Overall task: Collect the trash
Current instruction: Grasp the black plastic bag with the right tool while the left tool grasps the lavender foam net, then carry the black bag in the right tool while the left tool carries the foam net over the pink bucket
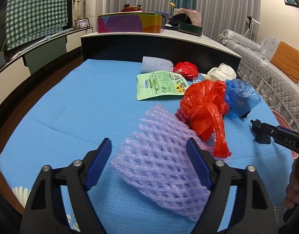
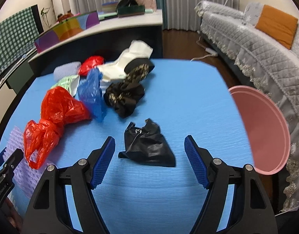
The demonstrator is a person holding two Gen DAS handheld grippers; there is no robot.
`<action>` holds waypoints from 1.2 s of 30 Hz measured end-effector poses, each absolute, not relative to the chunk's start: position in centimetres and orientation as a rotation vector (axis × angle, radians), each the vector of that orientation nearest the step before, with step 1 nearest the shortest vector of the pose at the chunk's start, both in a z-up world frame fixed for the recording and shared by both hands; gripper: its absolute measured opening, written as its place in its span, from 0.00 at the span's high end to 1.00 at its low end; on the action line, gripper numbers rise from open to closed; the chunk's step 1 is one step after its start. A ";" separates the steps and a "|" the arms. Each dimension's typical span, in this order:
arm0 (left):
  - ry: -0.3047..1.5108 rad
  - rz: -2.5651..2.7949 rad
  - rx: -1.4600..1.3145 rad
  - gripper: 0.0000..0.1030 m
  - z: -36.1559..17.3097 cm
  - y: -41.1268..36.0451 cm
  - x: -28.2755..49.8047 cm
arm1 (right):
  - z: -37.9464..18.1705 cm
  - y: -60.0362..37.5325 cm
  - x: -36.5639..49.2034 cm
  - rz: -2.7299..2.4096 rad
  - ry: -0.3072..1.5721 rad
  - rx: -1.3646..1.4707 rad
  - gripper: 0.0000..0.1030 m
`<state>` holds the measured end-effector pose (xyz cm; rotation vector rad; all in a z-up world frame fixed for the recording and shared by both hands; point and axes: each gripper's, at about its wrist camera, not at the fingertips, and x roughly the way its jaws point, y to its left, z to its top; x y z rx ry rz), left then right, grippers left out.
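Observation:
Trash lies on a blue mat (image 1: pixel 71 107). In the left wrist view my left gripper (image 1: pixel 149 150) is open, its jaws on either side of a purple foam net (image 1: pixel 161 159). Beyond it lie a red plastic bag (image 1: pixel 205 107), a blue bag (image 1: pixel 241 97), a green packet (image 1: pixel 159 83), a second foam net (image 1: pixel 157 64) and a smaller red bag (image 1: pixel 186 69). In the right wrist view my right gripper (image 2: pixel 149 146) is open over a small black bag (image 2: pixel 147 146). A larger black bag (image 2: pixel 126 97) and white paper (image 2: pixel 130 60) lie further back.
A pink bin (image 2: pixel 266 132) stands off the mat's right edge. A dark cabinet (image 1: pixel 159 46) with a colourful box (image 1: pixel 130 22) backs the mat. A grey covered sofa (image 2: pixel 256 44) runs along the right. The mat's left half (image 1: pixel 52 117) is bare.

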<state>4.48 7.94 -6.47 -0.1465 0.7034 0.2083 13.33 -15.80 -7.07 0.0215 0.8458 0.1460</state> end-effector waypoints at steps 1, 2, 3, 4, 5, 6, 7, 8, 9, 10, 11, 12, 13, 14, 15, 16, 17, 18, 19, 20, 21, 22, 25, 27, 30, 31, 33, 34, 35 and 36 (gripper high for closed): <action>0.703 0.205 -0.148 0.36 -6.5 8.0 4.6 | -7.4 -15.8 13.6 0.148 0.864 0.032 0.29; 0.705 0.195 -0.152 0.44 -6.5 8.1 4.6 | -7.6 -15.9 13.8 0.145 0.869 0.038 0.29; 0.706 0.181 -0.154 0.52 -6.6 8.1 4.7 | -7.7 -16.0 13.9 0.139 0.872 0.039 0.29; 0.705 0.175 -0.153 0.58 -6.6 8.1 4.7 | -7.8 -16.0 14.0 0.138 0.874 0.041 0.29; 0.703 0.173 -0.151 0.62 -6.4 8.0 4.8 | -7.8 -16.1 14.0 0.136 0.876 0.043 0.29; 0.697 0.172 -0.150 0.66 -6.3 8.1 4.8 | -7.8 -16.2 14.0 0.136 0.878 0.046 0.29; 0.684 0.171 -0.146 0.67 -6.1 8.0 4.7 | -7.8 -16.2 14.0 0.138 0.879 0.046 0.30; 0.675 0.174 -0.142 0.67 -5.9 8.0 4.6 | -7.8 -16.2 14.1 0.141 0.880 0.046 0.34; 0.664 0.175 -0.137 0.71 -5.6 7.9 4.5 | -7.8 -16.2 14.1 0.146 0.882 0.044 0.41; 0.651 0.172 -0.134 0.73 -5.3 7.8 4.5 | -7.8 -16.2 14.0 0.153 0.884 0.043 0.45; 0.641 0.168 -0.131 0.73 -5.0 7.7 4.4 | -7.8 -16.3 13.9 0.161 0.885 0.046 0.49; 0.635 0.166 -0.128 0.73 -4.8 7.5 4.4 | -7.7 -16.3 13.8 0.164 0.883 0.047 0.53; 0.622 0.160 -0.124 0.75 -4.5 7.3 4.4 | -7.5 -16.4 13.6 0.171 0.875 0.049 0.56; 0.615 0.156 -0.121 0.75 -4.3 7.2 4.4 | -7.3 -16.4 13.4 0.178 0.866 0.046 0.65; 0.606 0.152 -0.113 0.76 -4.0 7.0 4.4 | -7.1 -16.3 13.2 0.185 0.859 0.040 0.76; 0.595 0.149 -0.106 0.77 -3.7 6.7 4.3 | -6.9 -16.4 13.0 0.187 0.855 0.036 0.76; 0.582 0.143 -0.103 0.77 -3.3 6.6 4.2 | -6.8 -16.4 12.8 0.187 0.850 0.036 0.78; 0.570 0.140 -0.101 0.77 -3.0 6.5 4.0 | -6.6 -16.6 12.5 0.187 0.845 0.040 0.79; 0.559 0.139 -0.097 0.77 -2.6 6.5 3.8 | -6.4 -16.7 12.3 0.189 0.843 0.042 0.80; 0.549 0.139 -0.095 0.78 -2.3 6.4 3.6 | -6.2 -16.8 12.1 0.190 0.838 0.043 0.81; 0.542 0.137 -0.099 0.78 -2.1 6.5 3.4 | -5.9 -17.0 11.7 0.191 0.828 0.047 0.84; 0.533 0.135 -0.103 0.79 -1.7 6.5 3.2 | -5.6 -17.1 11.5 0.194 0.820 0.051 0.85; 0.509 0.134 -0.102 0.79 -0.9 6.6 2.8 | -4.5 -17.6 10.5 0.215 0.789 0.059 0.88; 0.493 0.131 -0.102 0.79 -0.3 6.5 2.6 | -3.9 -17.7 9.9 0.219 0.770 0.053 0.88; 0.461 0.125 -0.093 0.79 0.7 6.3 2.2 | -2.9 -17.8 9.0 0.219 0.742 0.041 0.89; 0.452 0.120 -0.091 0.79 1.0 6.1 2.1 | -2.6 -18.0 8.7 0.218 0.734 0.040 0.89; 0.437 0.109 -0.086 0.79 1.6 5.8 1.8 | -2.0 -18.3 8.1 0.215 0.723 0.043 0.89; 0.431 0.100 -0.083 0.79 1.9 5.5 1.6 | -1.5 -18.6 7.7 0.215 0.714 0.049 0.89; 0.427 0.094 -0.078 0.79 2.1 5.3 1.5 | -1.2 -18.8 7.4 0.215 0.707 0.052 0.89; 0.426 0.090 -0.075 0.79 2.3 5.2 1.6 | -0.9 -19.0 7.1 0.214 0.699 0.054 0.89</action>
